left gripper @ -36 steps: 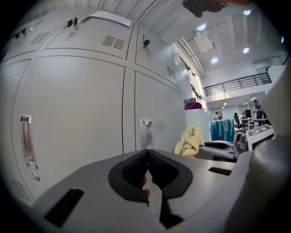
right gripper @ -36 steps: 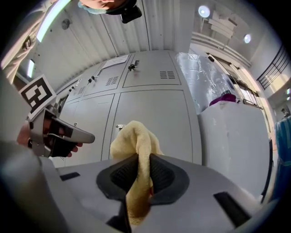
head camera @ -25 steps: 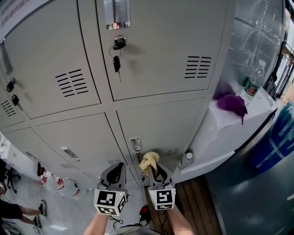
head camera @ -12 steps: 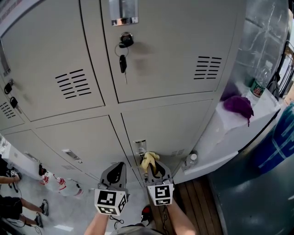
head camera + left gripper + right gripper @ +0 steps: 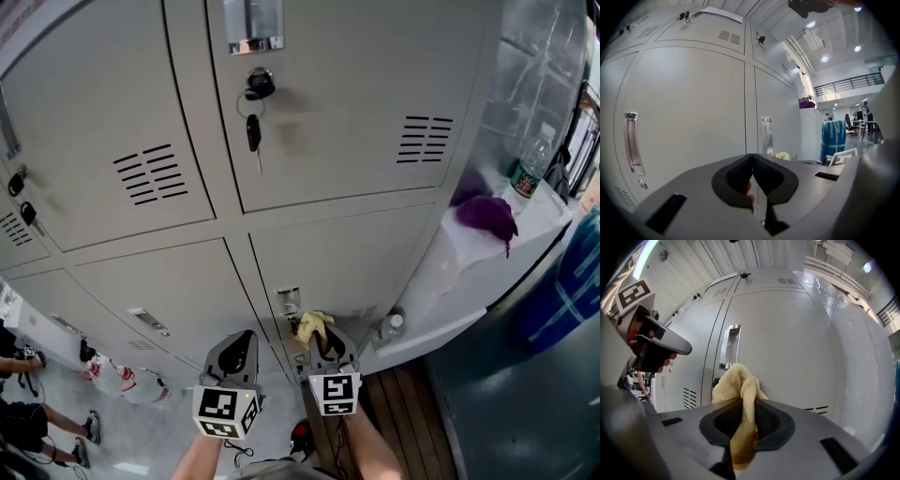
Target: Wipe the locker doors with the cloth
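Observation:
Grey metal locker doors [image 5: 337, 103] fill the head view, the upper middle one with keys [image 5: 254, 131] hanging from its lock. My right gripper [image 5: 322, 339] is shut on a yellow cloth [image 5: 312, 324], [image 5: 738, 385], which bunches out ahead of the jaws close to the handle [image 5: 729, 347] of the lower locker door [image 5: 787, 348]. My left gripper [image 5: 234, 349] hangs beside it to the left, shut with nothing between its jaws, pointing at another lower door [image 5: 689, 112] and its handle [image 5: 632, 143].
To the right a white ledge [image 5: 487, 258] carries a purple cloth [image 5: 487, 214] and a green-labelled bottle [image 5: 527, 173]. A clear bottle [image 5: 384, 328] stands at the locker's foot. Blue bins [image 5: 567, 281] are at the far right; people's legs [image 5: 37, 422] show on the left.
The view has shifted slightly, the lockers sliding right in the frame. My right gripper with the cloth has edged a little to the right; the left one has barely moved.

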A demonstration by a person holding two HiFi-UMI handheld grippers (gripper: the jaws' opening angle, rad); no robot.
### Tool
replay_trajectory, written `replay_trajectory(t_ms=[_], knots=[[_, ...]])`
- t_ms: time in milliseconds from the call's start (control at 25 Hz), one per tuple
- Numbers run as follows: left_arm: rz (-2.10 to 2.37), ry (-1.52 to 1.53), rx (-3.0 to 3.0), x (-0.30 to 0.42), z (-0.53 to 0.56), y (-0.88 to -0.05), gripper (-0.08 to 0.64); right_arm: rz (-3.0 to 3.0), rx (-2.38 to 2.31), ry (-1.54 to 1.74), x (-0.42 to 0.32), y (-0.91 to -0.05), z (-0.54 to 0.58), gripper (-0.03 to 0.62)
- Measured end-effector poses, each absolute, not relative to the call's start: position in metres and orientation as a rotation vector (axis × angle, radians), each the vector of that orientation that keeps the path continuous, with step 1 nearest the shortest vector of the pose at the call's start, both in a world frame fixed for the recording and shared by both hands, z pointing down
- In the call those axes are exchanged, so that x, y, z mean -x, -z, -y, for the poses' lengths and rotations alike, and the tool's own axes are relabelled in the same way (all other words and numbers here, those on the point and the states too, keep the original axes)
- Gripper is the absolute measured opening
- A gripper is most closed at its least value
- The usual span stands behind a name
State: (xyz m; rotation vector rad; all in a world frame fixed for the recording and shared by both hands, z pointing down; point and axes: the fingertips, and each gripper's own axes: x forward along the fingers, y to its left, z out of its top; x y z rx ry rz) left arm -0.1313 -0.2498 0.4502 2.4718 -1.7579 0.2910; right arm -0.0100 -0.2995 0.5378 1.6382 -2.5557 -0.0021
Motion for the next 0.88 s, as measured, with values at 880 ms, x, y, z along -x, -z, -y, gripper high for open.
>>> replay_trajectory(t_ms=[880], knots=[[1.707, -0.319, -2.513, 0.113, 0.254, -0.452, 0.023, 2.267, -2.007, -0.011, -0.134, -0.549, 0.332, 0.073]])
